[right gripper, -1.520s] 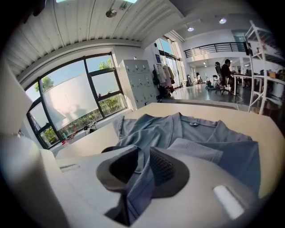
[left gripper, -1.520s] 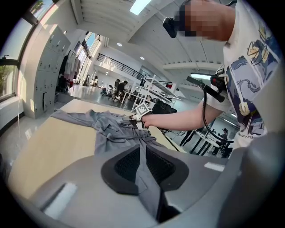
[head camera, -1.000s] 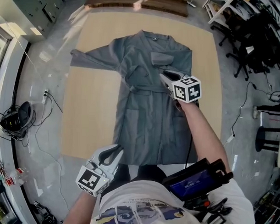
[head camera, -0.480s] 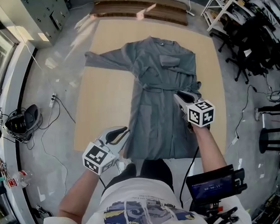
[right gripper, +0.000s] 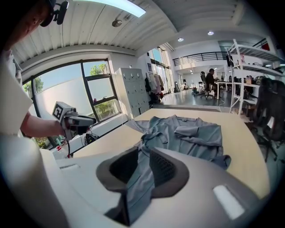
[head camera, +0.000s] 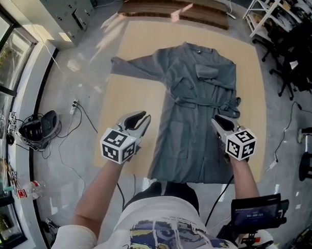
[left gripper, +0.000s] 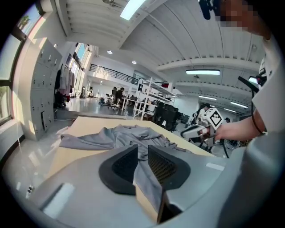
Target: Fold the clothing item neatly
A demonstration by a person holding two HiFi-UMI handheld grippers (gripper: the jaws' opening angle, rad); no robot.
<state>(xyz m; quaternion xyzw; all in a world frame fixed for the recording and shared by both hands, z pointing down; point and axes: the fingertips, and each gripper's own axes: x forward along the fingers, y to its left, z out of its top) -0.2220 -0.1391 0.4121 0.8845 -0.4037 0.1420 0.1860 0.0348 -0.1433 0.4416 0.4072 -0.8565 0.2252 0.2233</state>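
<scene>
- Grey robe (head camera: 196, 110), spread flat across tan board (head camera: 127, 104).
- Left gripper (head camera: 140, 122): held out beside robe's edge, tilted down; jaws just eased apart, nothing between.
- Right gripper (head camera: 219, 123): hovered over opposite edge, forearm extended; jaws slightly parted, empty.

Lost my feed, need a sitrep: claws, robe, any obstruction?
Left claw just opening, empty. Right claw open, empty. Robe flat on board, one sleeve out. Nothing in the way.

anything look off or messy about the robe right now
The robe lies lopsided: one sleeve stretches out flat over the board, the other sleeve is folded across the chest, and the belt is bunched at the opposite edge. No damage shows.
</scene>
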